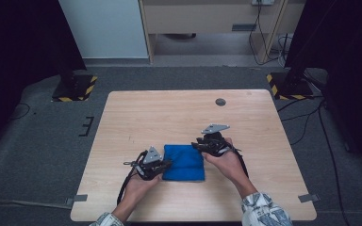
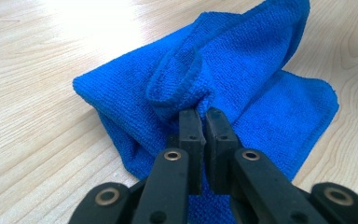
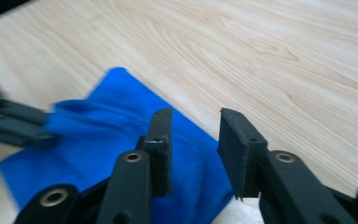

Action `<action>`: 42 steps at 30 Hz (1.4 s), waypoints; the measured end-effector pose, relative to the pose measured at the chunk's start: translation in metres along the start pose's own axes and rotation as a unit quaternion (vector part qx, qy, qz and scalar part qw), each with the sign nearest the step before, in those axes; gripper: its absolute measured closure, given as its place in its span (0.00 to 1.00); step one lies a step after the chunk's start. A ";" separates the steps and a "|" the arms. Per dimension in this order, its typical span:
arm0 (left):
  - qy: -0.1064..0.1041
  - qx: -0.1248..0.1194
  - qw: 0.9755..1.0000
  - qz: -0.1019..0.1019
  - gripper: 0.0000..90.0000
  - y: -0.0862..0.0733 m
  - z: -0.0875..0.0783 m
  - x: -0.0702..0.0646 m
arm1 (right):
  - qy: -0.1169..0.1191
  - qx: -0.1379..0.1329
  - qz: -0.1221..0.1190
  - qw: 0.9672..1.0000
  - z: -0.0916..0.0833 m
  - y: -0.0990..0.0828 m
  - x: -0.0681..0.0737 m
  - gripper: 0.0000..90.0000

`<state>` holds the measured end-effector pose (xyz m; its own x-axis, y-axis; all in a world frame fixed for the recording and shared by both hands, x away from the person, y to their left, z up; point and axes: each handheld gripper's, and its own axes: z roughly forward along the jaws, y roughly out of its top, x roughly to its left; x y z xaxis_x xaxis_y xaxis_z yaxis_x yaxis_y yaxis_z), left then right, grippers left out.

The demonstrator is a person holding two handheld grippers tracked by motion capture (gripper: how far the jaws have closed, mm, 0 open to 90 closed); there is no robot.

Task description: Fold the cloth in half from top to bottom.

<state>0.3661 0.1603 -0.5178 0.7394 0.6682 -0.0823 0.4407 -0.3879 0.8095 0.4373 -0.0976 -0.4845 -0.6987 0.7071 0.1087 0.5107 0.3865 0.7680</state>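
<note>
A folded blue cloth (image 1: 184,162) lies on the near middle of the wooden table (image 1: 169,113), with no label or writing readable on it. The left gripper (image 2: 202,114) has its jaws pinched tight on a raised fold at the cloth's left edge, lifting that fold off the table. The right gripper (image 3: 195,116) hangs just above the cloth's right edge, its jaws apart with nothing between them.

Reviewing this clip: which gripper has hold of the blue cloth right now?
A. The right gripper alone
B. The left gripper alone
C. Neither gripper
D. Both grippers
B. The left gripper has its jaws pinched shut on a raised fold of the blue cloth, while the right gripper stands open over the cloth with nothing between its jaws.
</note>
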 end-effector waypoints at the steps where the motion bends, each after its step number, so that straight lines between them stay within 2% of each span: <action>1: 0.000 -0.001 1.000 -0.001 0.96 0.000 -0.001 0.000 | -0.001 0.006 0.002 1.000 0.003 -0.001 -0.001 0.75; 8: 0.002 -0.005 1.000 -0.005 0.96 0.000 -0.002 0.003 | -0.005 0.027 0.005 1.000 0.016 -0.006 -0.001 0.70; 12: -0.001 -0.007 1.000 -0.004 0.96 0.001 -0.002 0.001 | 0.005 0.035 0.017 0.999 0.019 -0.009 -0.002 0.74; 15: -0.005 -0.005 1.000 0.001 0.96 0.001 -0.002 -0.001 | 0.015 0.038 0.014 0.999 0.018 -0.010 0.000 0.85; 18: -0.006 -0.004 1.000 0.004 0.96 -0.001 -0.004 -0.002 | 0.026 0.036 0.012 0.999 0.014 -0.012 0.003 0.95; 20: -0.007 -0.002 1.000 0.005 0.95 -0.002 -0.005 -0.003 | 0.030 0.033 -0.001 0.999 0.010 -0.014 0.006 0.97; 21: -0.007 -0.001 1.000 0.005 0.93 -0.003 -0.006 -0.003 | 0.032 0.028 0.001 0.999 0.007 -0.015 0.007 0.97; 29: -0.011 -0.001 1.000 0.002 0.72 -0.013 -0.020 -0.009 | 0.065 -0.015 -0.010 0.998 -0.018 -0.029 0.020 0.98; 35: -0.017 -0.002 1.000 0.012 0.69 -0.016 -0.039 -0.013 | 0.078 -0.021 -0.024 0.996 -0.030 -0.040 0.029 0.98; 40: -0.019 -0.015 1.000 0.012 0.69 -0.016 -0.057 -0.014 | 0.084 -0.017 -0.036 0.996 -0.039 -0.047 0.036 0.98; 42: -0.013 -0.021 1.000 0.010 0.69 -0.015 -0.062 -0.012 | 0.086 -0.014 -0.040 0.995 -0.041 -0.049 0.038 0.97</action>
<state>0.3191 0.1976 -0.4925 0.7613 0.6434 -0.0809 0.4046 -0.3738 0.8346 0.3650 -0.1142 -0.4917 -0.8133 0.5618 0.1511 0.4373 0.4191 0.7957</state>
